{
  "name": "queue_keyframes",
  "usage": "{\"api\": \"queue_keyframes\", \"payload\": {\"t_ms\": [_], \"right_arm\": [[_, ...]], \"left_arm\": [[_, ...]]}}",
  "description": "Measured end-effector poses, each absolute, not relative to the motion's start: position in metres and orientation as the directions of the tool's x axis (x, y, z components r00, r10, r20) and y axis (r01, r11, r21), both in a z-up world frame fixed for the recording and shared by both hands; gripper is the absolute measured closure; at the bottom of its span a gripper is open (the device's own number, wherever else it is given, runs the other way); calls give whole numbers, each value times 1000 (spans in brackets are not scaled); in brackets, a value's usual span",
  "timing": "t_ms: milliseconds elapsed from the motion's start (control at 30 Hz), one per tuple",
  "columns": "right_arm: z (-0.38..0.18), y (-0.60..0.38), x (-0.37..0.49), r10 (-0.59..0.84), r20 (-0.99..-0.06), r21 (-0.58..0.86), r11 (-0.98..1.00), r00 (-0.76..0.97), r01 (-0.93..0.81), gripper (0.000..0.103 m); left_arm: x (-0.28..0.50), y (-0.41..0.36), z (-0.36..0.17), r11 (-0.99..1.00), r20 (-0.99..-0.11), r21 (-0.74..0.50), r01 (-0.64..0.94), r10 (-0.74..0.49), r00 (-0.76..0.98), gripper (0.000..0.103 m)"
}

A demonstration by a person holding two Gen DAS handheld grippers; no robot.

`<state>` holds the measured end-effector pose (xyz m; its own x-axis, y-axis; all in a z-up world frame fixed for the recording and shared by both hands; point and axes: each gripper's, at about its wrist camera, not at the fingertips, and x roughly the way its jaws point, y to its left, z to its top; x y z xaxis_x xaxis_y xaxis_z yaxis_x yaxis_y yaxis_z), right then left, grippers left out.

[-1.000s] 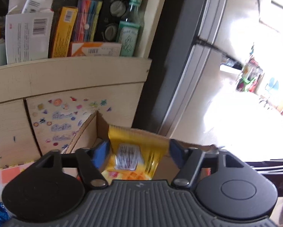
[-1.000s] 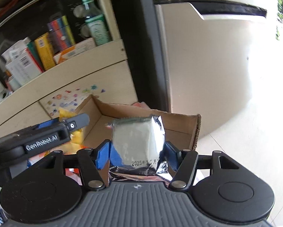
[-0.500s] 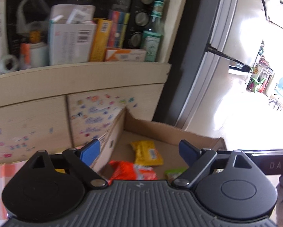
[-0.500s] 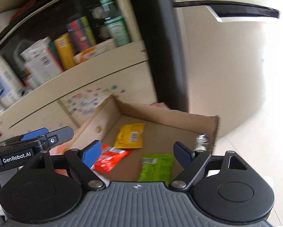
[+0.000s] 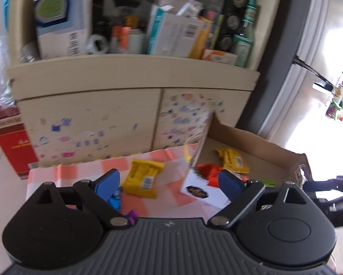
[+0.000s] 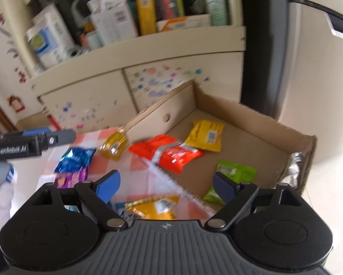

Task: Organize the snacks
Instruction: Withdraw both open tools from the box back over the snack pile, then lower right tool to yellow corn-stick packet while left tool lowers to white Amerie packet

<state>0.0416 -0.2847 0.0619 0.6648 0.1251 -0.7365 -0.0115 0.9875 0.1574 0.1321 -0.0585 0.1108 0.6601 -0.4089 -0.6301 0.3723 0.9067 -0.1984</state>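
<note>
Left gripper (image 5: 169, 183), lower centre of left wrist view: jaws opening, nothing between pads, yellow packet (image 5: 142, 175) on pink checked cloth (image 5: 84, 171) beyond them. Right gripper (image 6: 165, 184), lower centre of right wrist view: jaws opening, empty, above cloth edge and box rim. Cardboard box (image 6: 251, 116), right of frame, holds orange packet (image 6: 169, 153), yellow packet (image 6: 205, 135), green packet (image 6: 235, 171), silver foil packet (image 6: 294, 167) against right wall. Blue packet (image 6: 76, 159) and purple packet (image 6: 71, 178) on cloth, left of frame. Cluttered shelf (image 6: 125, 43) across top.

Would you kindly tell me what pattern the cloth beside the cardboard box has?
Pink-and-white checks on the cloth, clearest in the left wrist view.
</note>
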Motion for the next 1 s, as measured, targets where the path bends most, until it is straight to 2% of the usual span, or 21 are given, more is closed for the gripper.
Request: {"api": "queue_keyframes", "payload": {"t_ms": [267,667,1000], "right_arm": [[37,-262,39,166,-806,119,986,569,-119,11],[6,-255,41,134,-871,79,988,473,-134,11],[-11,-252,51,105,-897,57,991,429,-123,11]], "left_arm": [[123,-38,95,884,-666,-188,427,-434,606,11],[89,-27,60,762,-752,-151,629,-502,427,11],[79,-40,21,709,-829,-109,697,-451,330,11]]}}
